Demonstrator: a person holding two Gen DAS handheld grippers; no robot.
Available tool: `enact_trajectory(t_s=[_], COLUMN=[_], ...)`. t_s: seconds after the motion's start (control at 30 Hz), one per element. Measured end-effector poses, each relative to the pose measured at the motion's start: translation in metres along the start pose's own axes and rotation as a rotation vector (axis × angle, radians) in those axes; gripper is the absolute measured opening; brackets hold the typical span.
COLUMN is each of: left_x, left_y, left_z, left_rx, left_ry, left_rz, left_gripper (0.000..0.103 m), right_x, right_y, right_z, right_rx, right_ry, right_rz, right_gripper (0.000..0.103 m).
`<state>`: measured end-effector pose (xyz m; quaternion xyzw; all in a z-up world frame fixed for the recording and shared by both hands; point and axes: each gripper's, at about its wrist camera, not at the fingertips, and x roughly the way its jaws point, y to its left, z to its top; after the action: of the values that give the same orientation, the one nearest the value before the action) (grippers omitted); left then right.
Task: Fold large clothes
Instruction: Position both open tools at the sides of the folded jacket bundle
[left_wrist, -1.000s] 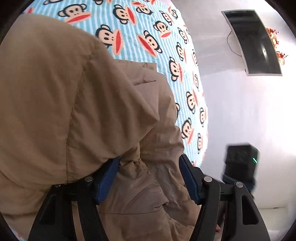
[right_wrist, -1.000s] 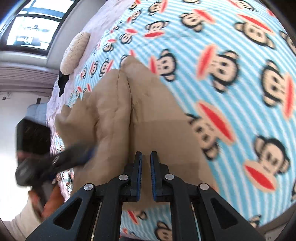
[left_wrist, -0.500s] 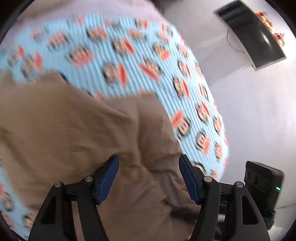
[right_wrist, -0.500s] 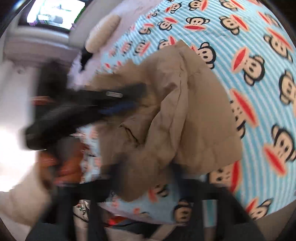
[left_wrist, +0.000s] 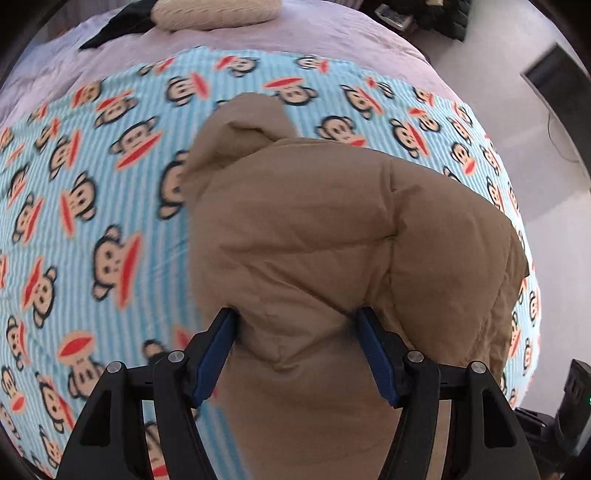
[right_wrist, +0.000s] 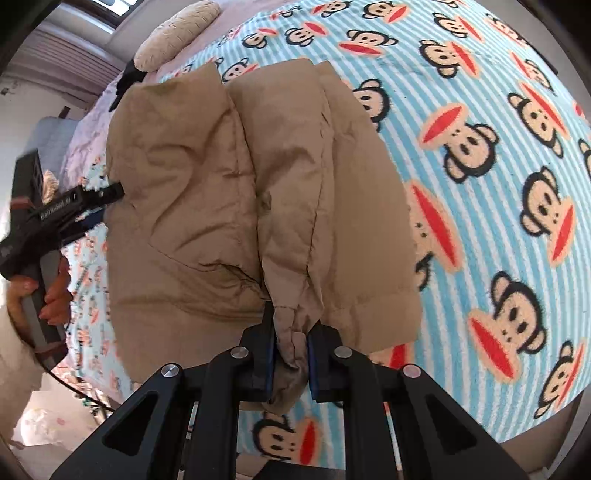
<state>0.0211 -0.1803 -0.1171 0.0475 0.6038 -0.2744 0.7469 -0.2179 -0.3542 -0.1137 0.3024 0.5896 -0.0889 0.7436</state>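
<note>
We see the tan padded jacket (right_wrist: 258, 192) lying in a bulky heap on the light-blue striped fleece blanket with cartoon monkey faces (right_wrist: 498, 184), near the blanket's edge on the side where the person stands; broad open blanket stretches beyond it to the far side of the bed, up to the lilac bedsheet (left_wrist: 295, 37) and the cream knitted cushion (left_wrist: 214, 14). No container is in view. Our right gripper (right_wrist: 290, 354) has its jaws drawn narrow on a bunched fold of the jacket's hem. Our left gripper (left_wrist: 297, 354) has its jaws set fairly wide with a thick roll of padded fabric filling the gap and touching both blue pads; in the right wrist view a hand (right_wrist: 51, 291) holds it at the jacket's left side. Compared with a second ago, the left camera now takes in much more blanket and the jacket stands as a taller mound, and the right jaws now have cloth between them.
</note>
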Motion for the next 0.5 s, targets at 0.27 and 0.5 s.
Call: enact_trajectory(t_s=[0.27,0.5], left_x=[0.017,0.024], left_y=[-0.070,-0.065], left_z=[-0.001,0.001], left_rx=[0.144,0.104], left_ry=[0.005,0.014], left_rz=[0.064,0.076], left_gripper=[0.068,0.068], right_x=[0.002,-0.058], right_y=[-0.054,-0.086], right_z=[-0.008,0.006], right_rx=[0.118,0.207], right_ry=[0.027,-0.123], right_rz=[-0.026,0.107], right_gripper=[0.016,0.051])
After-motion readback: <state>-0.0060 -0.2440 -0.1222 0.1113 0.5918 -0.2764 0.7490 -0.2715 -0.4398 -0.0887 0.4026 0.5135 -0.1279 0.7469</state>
